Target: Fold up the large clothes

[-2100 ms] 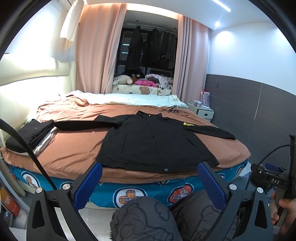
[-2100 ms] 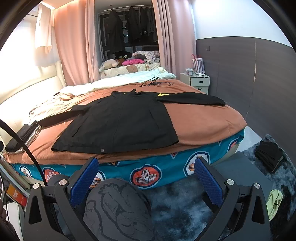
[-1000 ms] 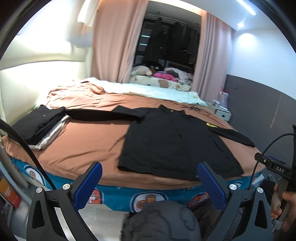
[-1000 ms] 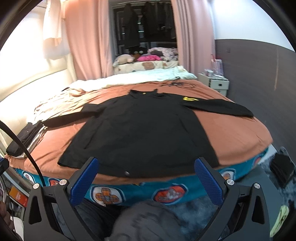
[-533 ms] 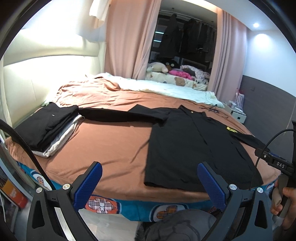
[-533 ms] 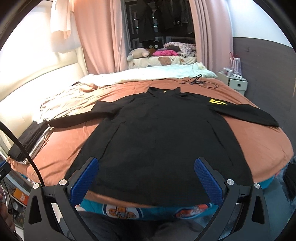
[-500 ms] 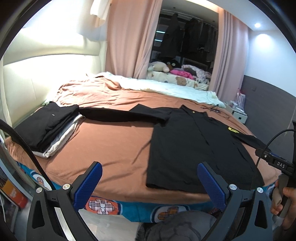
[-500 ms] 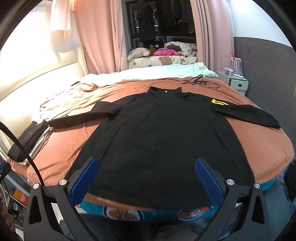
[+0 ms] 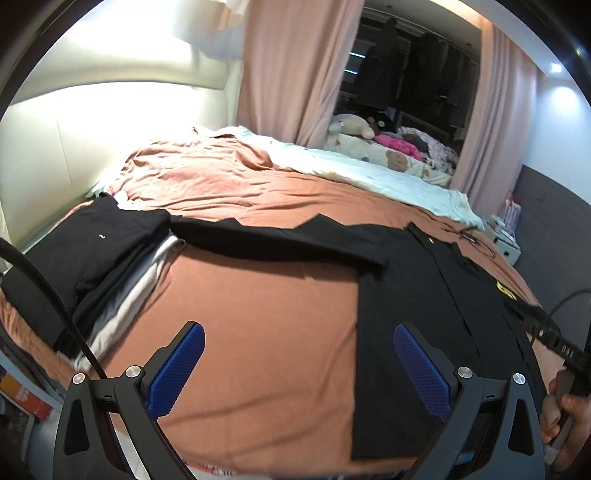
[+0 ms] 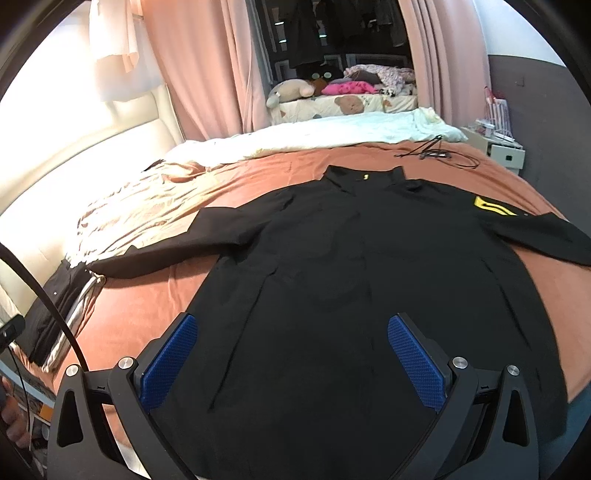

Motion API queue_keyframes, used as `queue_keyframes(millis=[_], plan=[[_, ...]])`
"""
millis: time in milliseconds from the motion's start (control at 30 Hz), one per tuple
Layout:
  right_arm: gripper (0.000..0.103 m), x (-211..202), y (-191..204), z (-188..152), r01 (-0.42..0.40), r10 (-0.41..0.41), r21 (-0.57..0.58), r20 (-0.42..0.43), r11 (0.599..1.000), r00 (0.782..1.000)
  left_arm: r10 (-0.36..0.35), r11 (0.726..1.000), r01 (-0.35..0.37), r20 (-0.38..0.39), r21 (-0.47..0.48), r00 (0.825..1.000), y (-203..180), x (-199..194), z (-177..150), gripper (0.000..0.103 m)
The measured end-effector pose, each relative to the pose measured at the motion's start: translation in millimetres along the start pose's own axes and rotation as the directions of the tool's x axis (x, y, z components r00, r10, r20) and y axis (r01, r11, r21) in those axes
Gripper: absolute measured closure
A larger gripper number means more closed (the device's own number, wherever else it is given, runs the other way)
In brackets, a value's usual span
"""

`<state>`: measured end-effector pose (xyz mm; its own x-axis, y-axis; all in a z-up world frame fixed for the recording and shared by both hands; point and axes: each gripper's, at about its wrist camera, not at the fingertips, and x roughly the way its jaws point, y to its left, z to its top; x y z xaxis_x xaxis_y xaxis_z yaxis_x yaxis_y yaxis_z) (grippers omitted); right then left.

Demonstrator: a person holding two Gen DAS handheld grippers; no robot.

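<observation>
On the bed [image 10: 155, 295] lies one black shirt [image 10: 351, 280]; two tools, left tool [image 9: 299, 365] and right tool [image 10: 291, 354], gape empty.

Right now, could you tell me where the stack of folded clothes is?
The folded stack sits at the bed's left edge in both views, by the headboard, touching the black shirt's outstretched sleeve tip.

This is a bedroom in a home. A wide bed [image 10: 461, 173] with a brown sheet fills the room, with pink curtains [image 10: 207, 66] behind it (and dark clothes [image 10: 303, 33] hanging between them). Plush toys [image 10: 291, 90] lie at the far side, and a small nightstand [image 10: 506, 155] stands beside the bed.
</observation>
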<state>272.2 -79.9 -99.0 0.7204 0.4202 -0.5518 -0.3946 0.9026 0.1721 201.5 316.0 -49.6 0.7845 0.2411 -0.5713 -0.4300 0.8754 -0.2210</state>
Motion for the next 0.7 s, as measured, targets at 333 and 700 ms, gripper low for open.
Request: queue_keyframes(millis=[333,700], plan=[[0.000,77,-1,51,-0.087,0.086,-0.018,-0.015,0.996,0.996,0.016,0.991,-0.022,-0.041,-0.129,0.999,43,76,63,0.000],[0.023,150,-10,90,-0.137,0.137,0.007,-0.062,0.991,0.989,-0.010,0.950,-0.024,-0.108,-0.311,0.994,87,171,105,0.000]])
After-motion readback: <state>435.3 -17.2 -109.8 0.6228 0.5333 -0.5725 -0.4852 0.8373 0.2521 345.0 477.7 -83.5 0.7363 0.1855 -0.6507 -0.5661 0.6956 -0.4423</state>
